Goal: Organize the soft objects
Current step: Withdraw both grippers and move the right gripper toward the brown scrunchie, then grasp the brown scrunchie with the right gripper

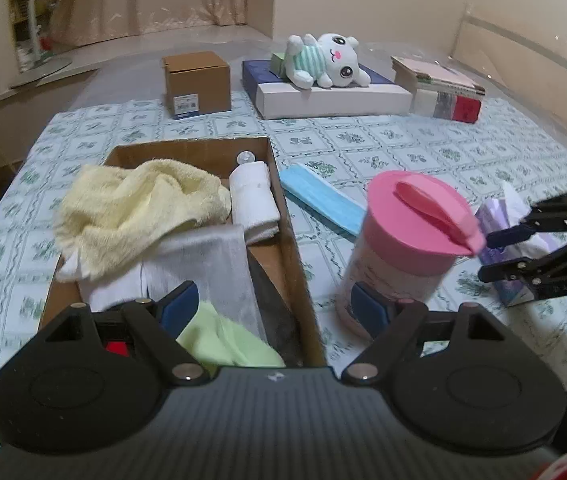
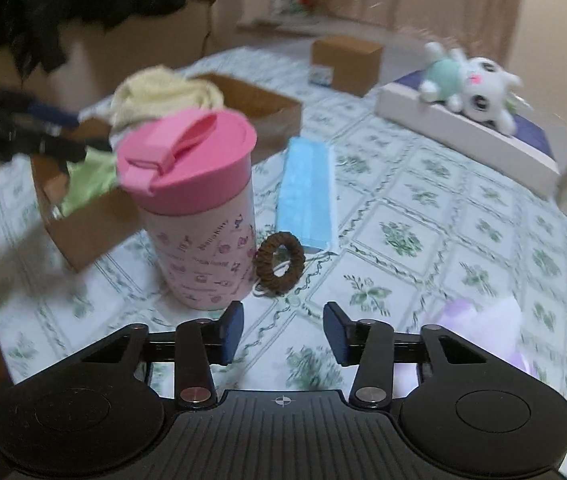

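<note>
We count one open cardboard tray (image 1: 283,216) on the counter (image 1: 403,148), at about nine o'clock from the pink-lidded cup (image 1: 407,240). In it lie five soft things: one yellow towel (image 1: 135,212), one rolled white cloth (image 1: 253,200), one gauzy white cloth (image 1: 211,264), one green cloth (image 1: 223,340), and one more white piece (image 1: 73,270) showing under the yellow towel.

Outside the tray we see one blue mask (image 1: 319,198) flat on the counter at eleven o'clock from the cup, one brown hair tie (image 2: 279,261) just beside the cup's base at three o'clock in the right wrist view, and one purple tissue pack (image 1: 519,240) at three o'clock from the cup.

At twelve o'clock, well apart from the tray, lies one plush rabbit (image 1: 323,60) on one flat white-and-blue box (image 1: 335,96). One small brown carton (image 1: 197,84) stands at nine o'clock from that box, and one stack of books (image 1: 443,88) at three o'clock.

There are two grippers. Our left hand-held gripper (image 1: 279,312) has its jaws wide apart, one finger over the tray's cloths and the other in front of the cup, gripping nothing. Our right hand-held gripper (image 2: 283,334) stands with jaws partly apart and nothing between them, above bare counter at six o'clock from the hair tie; in the left wrist view it sits in front of the tissue pack.
</note>
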Demonstrator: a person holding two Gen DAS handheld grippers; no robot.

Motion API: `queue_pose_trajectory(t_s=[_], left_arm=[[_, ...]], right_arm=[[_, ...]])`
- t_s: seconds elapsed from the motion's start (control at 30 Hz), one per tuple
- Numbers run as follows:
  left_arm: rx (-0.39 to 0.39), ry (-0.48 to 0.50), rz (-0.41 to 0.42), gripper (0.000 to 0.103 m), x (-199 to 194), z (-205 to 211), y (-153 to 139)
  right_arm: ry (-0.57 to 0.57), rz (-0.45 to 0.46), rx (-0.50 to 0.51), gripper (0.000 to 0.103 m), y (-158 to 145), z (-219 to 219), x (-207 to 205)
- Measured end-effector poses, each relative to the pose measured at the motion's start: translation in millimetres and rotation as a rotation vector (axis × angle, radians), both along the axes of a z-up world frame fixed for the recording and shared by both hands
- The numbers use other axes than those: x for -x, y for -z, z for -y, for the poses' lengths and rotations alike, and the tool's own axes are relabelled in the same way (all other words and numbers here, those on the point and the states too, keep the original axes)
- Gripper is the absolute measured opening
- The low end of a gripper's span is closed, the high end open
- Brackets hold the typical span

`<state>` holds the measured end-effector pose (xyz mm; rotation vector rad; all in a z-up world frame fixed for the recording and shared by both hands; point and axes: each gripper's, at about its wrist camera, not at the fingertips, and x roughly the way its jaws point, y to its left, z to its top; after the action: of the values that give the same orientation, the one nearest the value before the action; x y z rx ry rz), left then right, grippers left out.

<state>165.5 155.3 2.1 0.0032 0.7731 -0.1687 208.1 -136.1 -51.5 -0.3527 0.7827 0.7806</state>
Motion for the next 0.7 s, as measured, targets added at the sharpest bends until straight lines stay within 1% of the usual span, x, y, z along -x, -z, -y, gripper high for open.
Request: queue_pose_trajectory(t_s=[0.07,0.27,0.4,0.53,0.6,0.67,0.7], left_arm=[[-0.009,0.021,-0.009,0.081,-12.3,-3.9,3.4],[-0.017,0.065,-0.016,0.082,-40.9,-9.8,10.2],[-0.046,0.090,-0.015,0.082,-52.9,-8.3,12.9],[-0.041,0.105,-0.020,0.082,-62.8,-9.7,15.4],[-0.039,0.108,-0.023,0.082,-66.5,-11.1,16.2],[-0.029,0.106,-0.027,0.082,-69.9,-13.3,16.1],[-0.022,0.104,-0.029,0.082,-71.2,-14.7,15.7]], right_arm=[[-0.044,-0.002,0.027,0.040,7.2,-9.0,-12.4],[-0.135,-0.029,0.089,0.034,28.6,-35.0,-41.0],[-0.182,-0.015,0.155,0.029,38.7,-50.3,-49.2],[-0.217,-0.019,0.172,0.026,44.9,-57.0,-56.4],[-0.227,-0.023,0.178,0.021,47.3,-60.1,-59.4],[-0.217,-0.041,0.151,0.012,47.1,-58.8,-64.1],[-0.207,-0.048,0.141,0.010,46.0,-58.3,-66.6]])
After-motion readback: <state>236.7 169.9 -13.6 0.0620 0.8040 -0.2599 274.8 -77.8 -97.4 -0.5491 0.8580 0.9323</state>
